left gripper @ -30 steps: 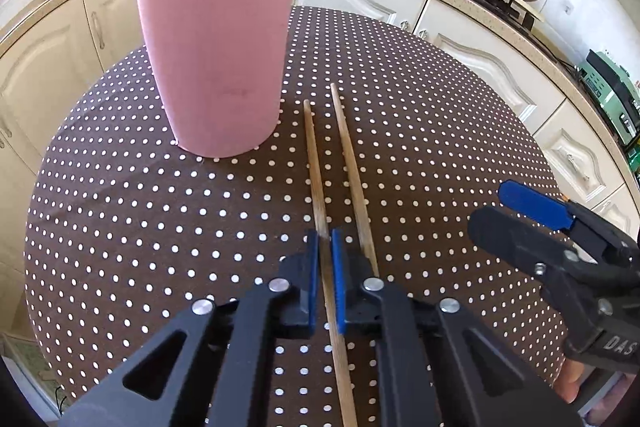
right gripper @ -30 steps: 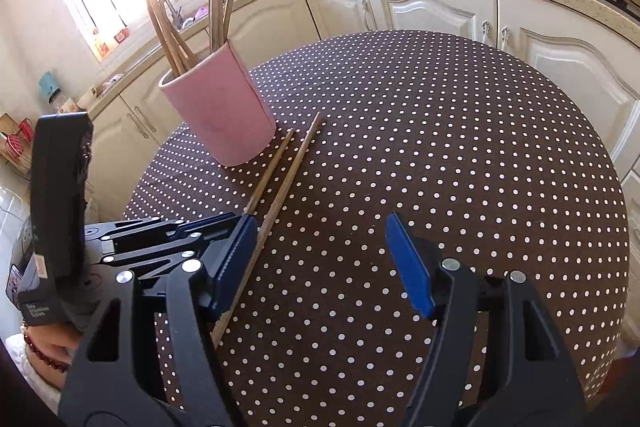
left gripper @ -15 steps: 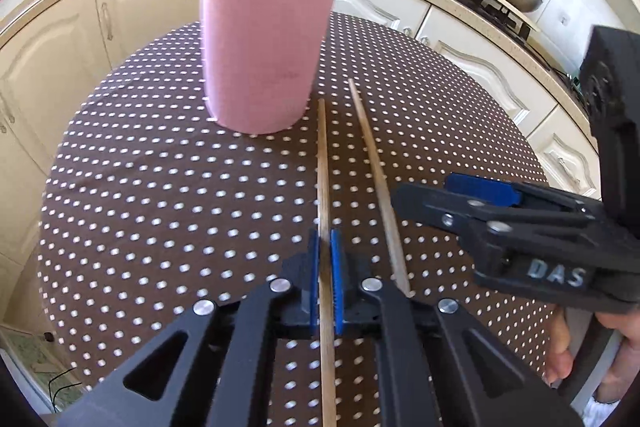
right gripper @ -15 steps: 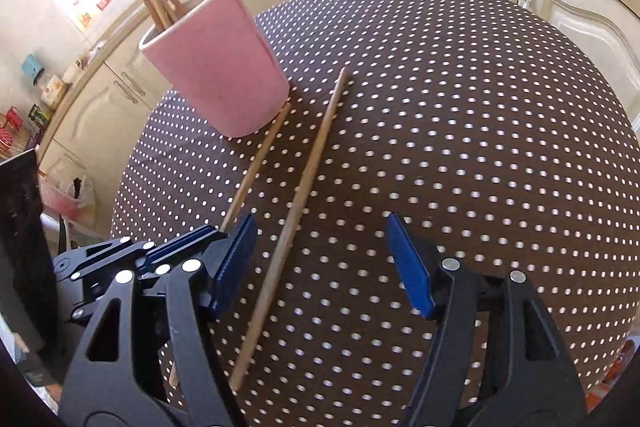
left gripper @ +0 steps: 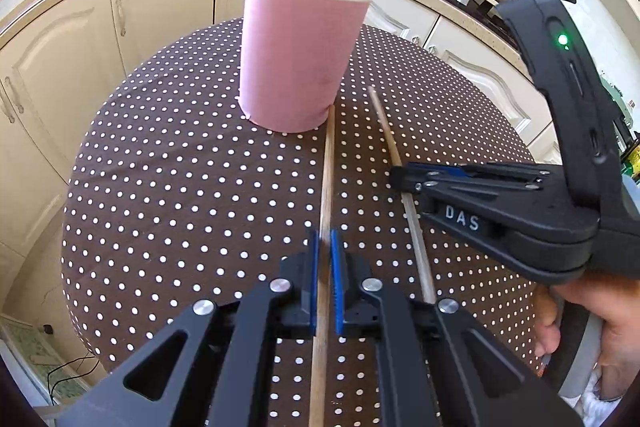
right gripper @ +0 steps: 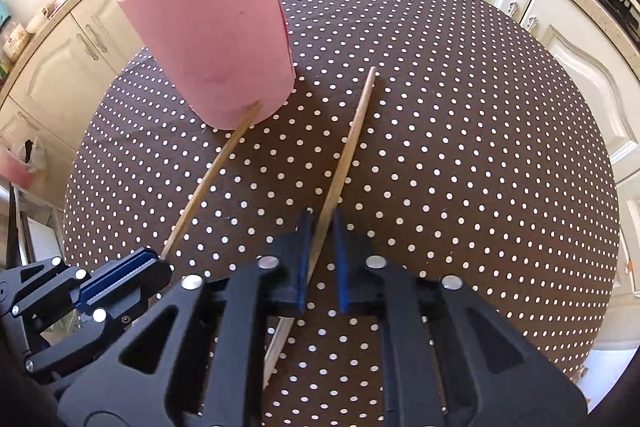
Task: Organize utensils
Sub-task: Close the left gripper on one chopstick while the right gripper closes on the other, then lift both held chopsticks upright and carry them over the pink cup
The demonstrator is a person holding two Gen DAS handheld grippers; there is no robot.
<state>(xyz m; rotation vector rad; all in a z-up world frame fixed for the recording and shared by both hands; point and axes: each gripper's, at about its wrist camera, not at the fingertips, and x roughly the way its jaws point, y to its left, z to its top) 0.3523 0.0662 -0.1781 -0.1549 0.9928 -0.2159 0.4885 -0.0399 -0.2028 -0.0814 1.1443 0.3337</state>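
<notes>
Left wrist view: round bench under a brown cloth with white polka dots, matte weave. A smooth pink cylindrical holder stands upright near the far side, thin wooden sticks fanning out of its mouth. Two slim, pale wooden chopsticks lie on the cloth, long axes running from the camera toward the holder. The left chopstick is clamped between the blue ribbed pads of the left hand-held gripper, its far tip meeting the holder's base. The right chopstick lies just beside it, angled slightly, far tip pointing past the holder's right side; the right hand-held gripper, black plastic, crosses over it, a hand on its grip. Right wrist view: the right hand-held gripper has its jaws drawn together on the right chopstick, which slants up and right, tapering to a fine tip. The left chopstick runs to the holder, tip touching its base.
</notes>
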